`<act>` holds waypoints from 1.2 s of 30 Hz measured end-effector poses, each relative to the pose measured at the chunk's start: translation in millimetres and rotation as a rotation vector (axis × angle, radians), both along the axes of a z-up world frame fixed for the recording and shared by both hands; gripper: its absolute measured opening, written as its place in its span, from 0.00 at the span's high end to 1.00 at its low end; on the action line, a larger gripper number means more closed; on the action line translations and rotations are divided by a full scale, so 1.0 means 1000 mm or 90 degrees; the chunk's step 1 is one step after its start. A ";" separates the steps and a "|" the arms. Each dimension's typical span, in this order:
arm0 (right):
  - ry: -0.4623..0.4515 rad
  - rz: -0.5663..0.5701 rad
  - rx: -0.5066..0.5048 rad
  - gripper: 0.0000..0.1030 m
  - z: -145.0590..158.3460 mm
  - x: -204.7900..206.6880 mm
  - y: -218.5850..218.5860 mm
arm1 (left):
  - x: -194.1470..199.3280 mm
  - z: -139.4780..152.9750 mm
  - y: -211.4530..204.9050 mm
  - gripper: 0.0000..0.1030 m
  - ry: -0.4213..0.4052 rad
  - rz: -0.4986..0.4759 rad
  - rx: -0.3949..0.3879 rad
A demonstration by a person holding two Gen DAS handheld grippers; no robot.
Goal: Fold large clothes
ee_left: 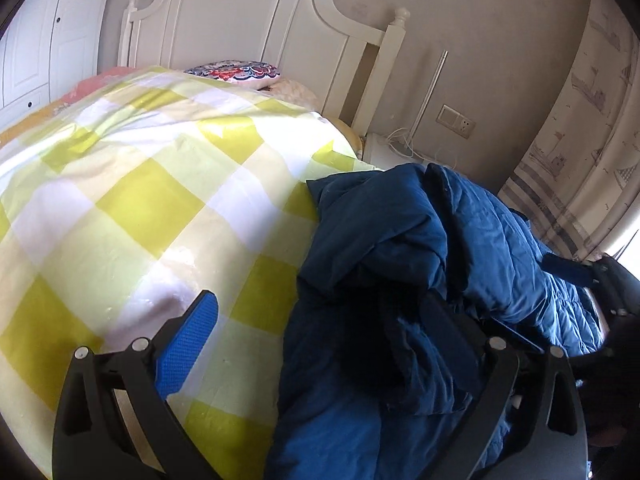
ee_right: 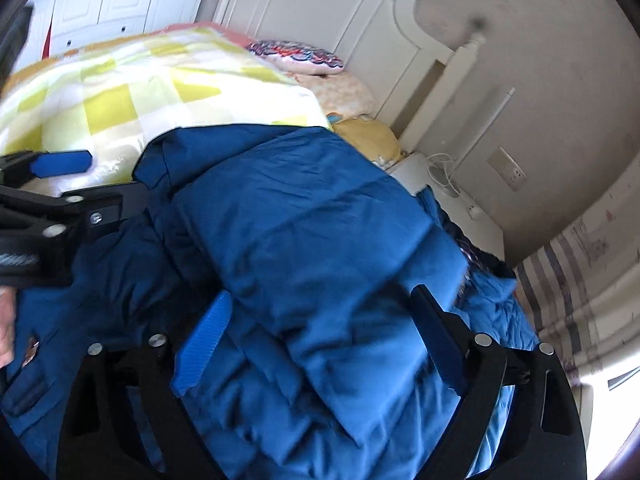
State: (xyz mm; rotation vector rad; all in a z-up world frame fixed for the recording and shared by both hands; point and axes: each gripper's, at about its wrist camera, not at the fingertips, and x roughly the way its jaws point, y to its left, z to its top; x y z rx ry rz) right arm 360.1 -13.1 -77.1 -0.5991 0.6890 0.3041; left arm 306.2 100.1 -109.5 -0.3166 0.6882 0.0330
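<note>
Two grippers, both on my feeds. Left gripper [ee_left: 320, 344]: jaws spread wide, left pad over the yellow-checked quilt [ee_left: 140, 184], right finger buried in folds of the blue padded jacket [ee_left: 400, 280]; it pinches nothing that I can see. The jacket lies bunched along the right edge of the bed, on the quilt. Right gripper [ee_right: 320, 340]: jaws also wide apart, straddling a thick fold of jacket without clamping it. White headboard [ee_right: 340, 12] beyond, patterned pillow [ee_right: 300, 56] against it.
</note>
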 end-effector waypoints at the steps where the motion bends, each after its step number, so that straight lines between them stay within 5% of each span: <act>1: 0.003 -0.001 0.020 0.41 0.003 0.001 -0.003 | 0.001 0.001 0.000 0.03 0.001 -0.001 -0.002; 2: 0.003 -0.005 0.059 0.53 0.011 0.002 -0.011 | 0.001 0.001 0.001 0.03 0.000 -0.001 -0.005; 5: -0.031 -0.062 0.217 0.66 0.044 -0.008 -0.058 | -0.001 0.001 0.003 0.03 -0.009 -0.003 -0.008; 9: -0.022 -0.224 0.560 0.68 0.048 -0.022 -0.188 | -0.007 0.007 -0.009 0.03 -0.042 -0.036 0.009; 11: 0.023 -0.297 0.652 0.67 0.024 -0.024 -0.236 | -0.008 0.011 -0.019 0.03 -0.054 -0.068 0.025; 16: 0.132 -0.385 0.698 0.58 -0.023 -0.023 -0.283 | -0.004 0.011 -0.031 0.03 -0.044 -0.100 0.042; 24: 0.134 -0.394 0.730 0.46 -0.026 -0.011 -0.284 | 0.003 0.000 -0.012 0.03 -0.009 -0.067 -0.012; 26: 0.108 -0.369 0.721 0.67 -0.018 -0.014 -0.283 | 0.004 0.000 -0.011 0.03 -0.008 -0.066 -0.013; 31: -0.029 -0.308 0.711 0.74 0.034 -0.052 -0.282 | 0.006 -0.002 -0.012 0.03 0.007 -0.063 -0.008; 36: 0.051 -0.391 0.676 0.74 -0.004 -0.046 -0.305 | 0.014 -0.009 -0.008 0.03 0.040 -0.053 -0.019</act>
